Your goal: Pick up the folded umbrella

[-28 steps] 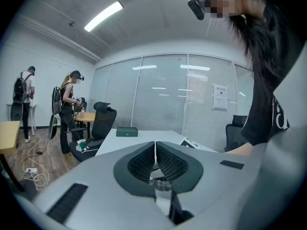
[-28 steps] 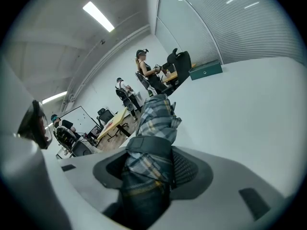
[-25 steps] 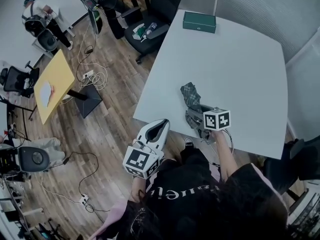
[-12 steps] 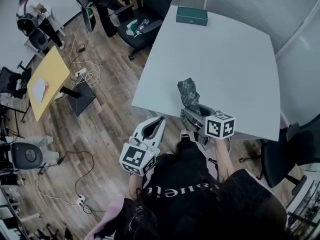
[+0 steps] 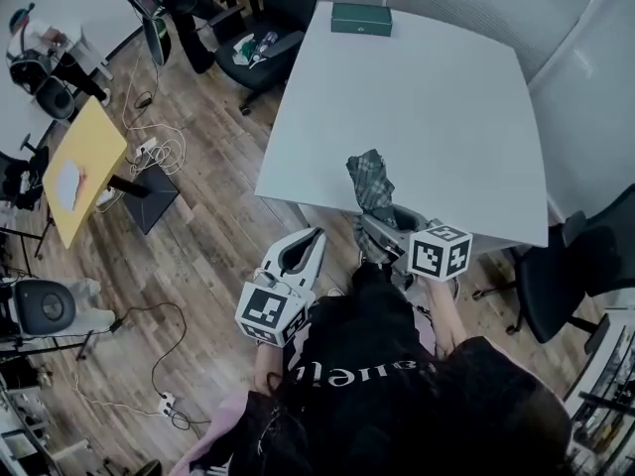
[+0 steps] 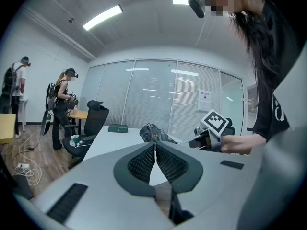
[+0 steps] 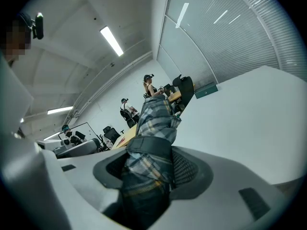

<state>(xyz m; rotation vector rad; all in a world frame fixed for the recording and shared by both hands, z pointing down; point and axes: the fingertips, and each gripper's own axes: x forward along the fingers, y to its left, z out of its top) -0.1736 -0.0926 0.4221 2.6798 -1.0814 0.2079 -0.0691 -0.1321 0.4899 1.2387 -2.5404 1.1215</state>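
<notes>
The folded umbrella [image 5: 372, 183] is plaid grey-green cloth with a dark strap round it. My right gripper [image 5: 385, 224] is shut on it and holds it above the near edge of the white table [image 5: 437, 97]. In the right gripper view the umbrella [image 7: 153, 128] sticks up and forward from between the pads, clear of the tabletop. My left gripper [image 5: 310, 244] hangs over the wood floor left of the table, jaws closed with nothing in them. In the left gripper view its pads [image 6: 144, 161] meet, and the umbrella [image 6: 154, 133] shows beyond them.
A green box [image 5: 361, 18] lies at the table's far edge. A black office chair [image 5: 260, 53] stands off the far left corner and another chair [image 5: 566, 276] at the right. A yellow desk [image 5: 81, 157], cables and people are at the left.
My right gripper has risen with the umbrella and drawn back toward the table's near edge. The left gripper has shifted slightly. The whole view has slid back from the table.
</notes>
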